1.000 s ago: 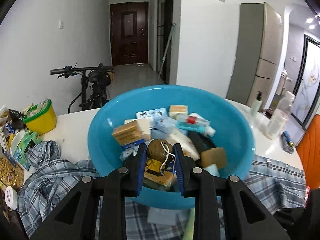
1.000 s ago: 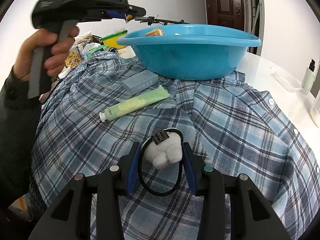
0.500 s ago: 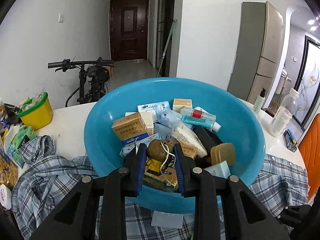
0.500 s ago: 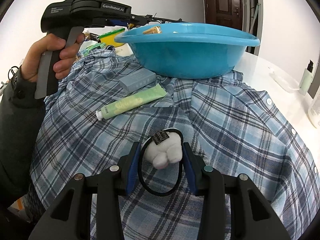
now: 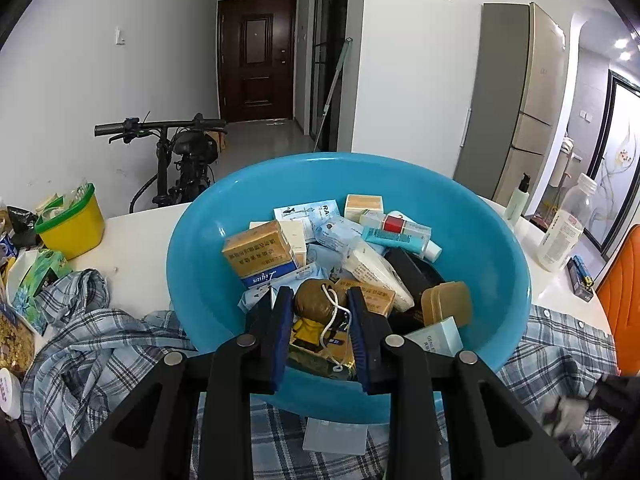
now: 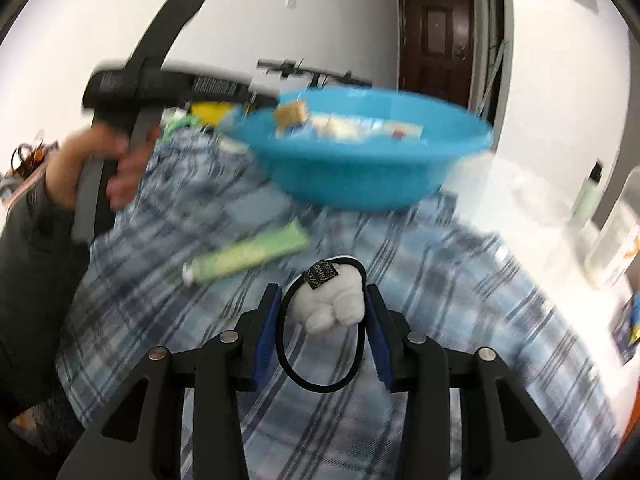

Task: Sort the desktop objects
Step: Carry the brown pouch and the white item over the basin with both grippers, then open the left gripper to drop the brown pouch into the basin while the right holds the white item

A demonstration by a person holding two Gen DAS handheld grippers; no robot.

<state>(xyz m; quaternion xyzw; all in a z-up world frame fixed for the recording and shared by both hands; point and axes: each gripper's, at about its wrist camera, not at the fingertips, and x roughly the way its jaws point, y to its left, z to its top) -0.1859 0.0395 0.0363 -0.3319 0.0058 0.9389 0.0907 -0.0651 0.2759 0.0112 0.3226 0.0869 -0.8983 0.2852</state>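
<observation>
Two grippers loaded at once: left gripper (image 5: 318, 326) clamped tight on small brown-headed figurine (image 5: 316, 312), low centre of left view, over near rim of blue basin (image 5: 192, 248); right gripper (image 6: 320, 320) part closed on white plush hair tie (image 6: 334, 306), low centre of right view, above plaid shirt (image 6: 460, 280). Best carried well over basin middle, then released low, clear of packed boxes. Right view smeared; green tube (image 6: 248, 254) label unreadable; basin floor hidden under clutter
</observation>
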